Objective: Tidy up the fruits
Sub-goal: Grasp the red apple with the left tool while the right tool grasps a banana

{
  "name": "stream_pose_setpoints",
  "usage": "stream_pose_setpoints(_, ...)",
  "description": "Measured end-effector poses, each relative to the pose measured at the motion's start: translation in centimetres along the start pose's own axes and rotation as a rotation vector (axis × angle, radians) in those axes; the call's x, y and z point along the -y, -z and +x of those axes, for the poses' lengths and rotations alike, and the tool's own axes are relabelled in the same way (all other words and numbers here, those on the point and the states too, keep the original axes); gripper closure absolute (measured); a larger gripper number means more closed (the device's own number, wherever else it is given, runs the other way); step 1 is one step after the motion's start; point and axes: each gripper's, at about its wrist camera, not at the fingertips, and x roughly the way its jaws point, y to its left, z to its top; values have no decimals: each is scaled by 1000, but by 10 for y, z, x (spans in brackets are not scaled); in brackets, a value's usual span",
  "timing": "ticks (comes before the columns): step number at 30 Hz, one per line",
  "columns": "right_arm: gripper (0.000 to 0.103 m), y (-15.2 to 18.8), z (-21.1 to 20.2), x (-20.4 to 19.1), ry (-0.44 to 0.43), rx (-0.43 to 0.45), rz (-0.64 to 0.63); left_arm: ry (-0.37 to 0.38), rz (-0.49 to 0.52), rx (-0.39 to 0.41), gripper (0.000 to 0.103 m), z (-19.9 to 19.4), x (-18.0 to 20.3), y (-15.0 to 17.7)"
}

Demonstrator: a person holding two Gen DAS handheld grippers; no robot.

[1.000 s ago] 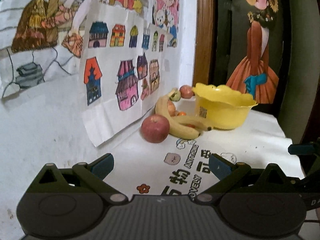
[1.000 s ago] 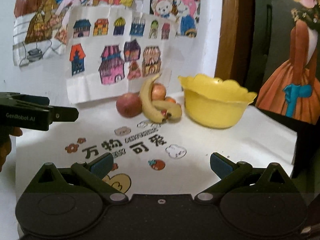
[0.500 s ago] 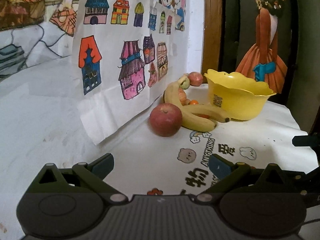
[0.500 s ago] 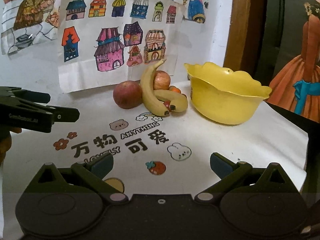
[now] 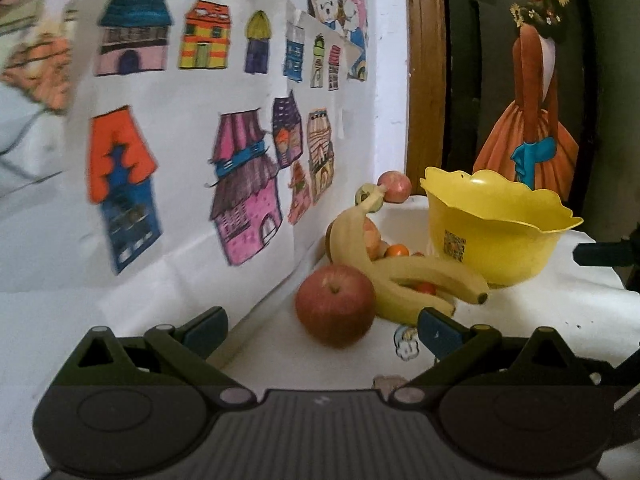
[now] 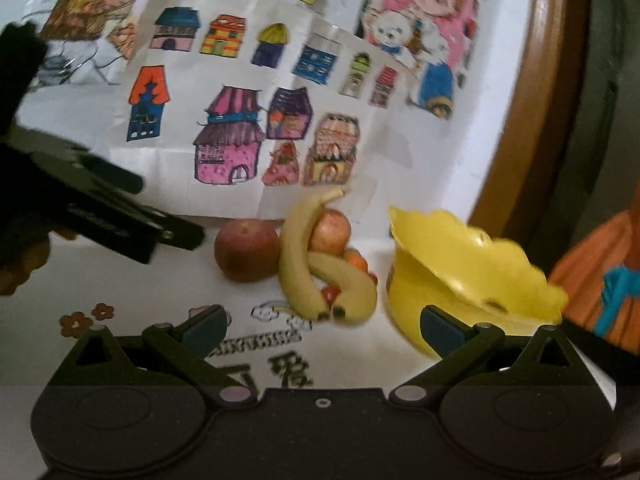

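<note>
A red apple (image 5: 335, 305) sits on the white cloth close in front of my open left gripper (image 5: 322, 326), roughly between its blue pads. Behind it lie two bananas (image 5: 416, 276), a second apple (image 5: 395, 187), small orange and red fruits (image 5: 397, 251), and an empty yellow scalloped bowl (image 5: 496, 232). In the right wrist view the red apple (image 6: 246, 255), bananas (image 6: 300, 264), another apple (image 6: 330, 231) and yellow bowl (image 6: 468, 280) lie ahead of my open right gripper (image 6: 322, 326), whose right pad is near the bowl. The left gripper (image 6: 120, 216) reaches in from the left toward the apple.
A wall with taped children's drawings (image 5: 240, 184) stands right behind the fruit. A wooden frame (image 5: 426, 80) and a dark panel with a painted figure (image 5: 528, 100) rise behind the bowl. The cloth (image 6: 280, 368) carries printed characters and cartoon stickers.
Both grippers have moved forward toward the fruit. The red apple now lies close before my left gripper's open fingers, and the right view has tilted and closed on the bowl.
</note>
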Motion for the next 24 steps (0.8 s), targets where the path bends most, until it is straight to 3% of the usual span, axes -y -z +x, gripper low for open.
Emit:
stream_pose_setpoints(9, 8, -9, 45, 4, -81, -15, -161, 11, -33, -38, 0, 47, -6, -1)
stream_pose_setpoints(13, 17, -9, 64, 0, -114, -40, -240, 0, -59, -46, 0, 59, -10, 0)
stream_pose_setpoints(19, 32, -13, 96, -6, -158, -72, -250, 21, -89, -54, 3, 71, -12, 0)
stream_pose_setpoints(24, 45, -12, 117, -11, -155, -116, -272, 27, -71, -63, 11, 79, -9, -2)
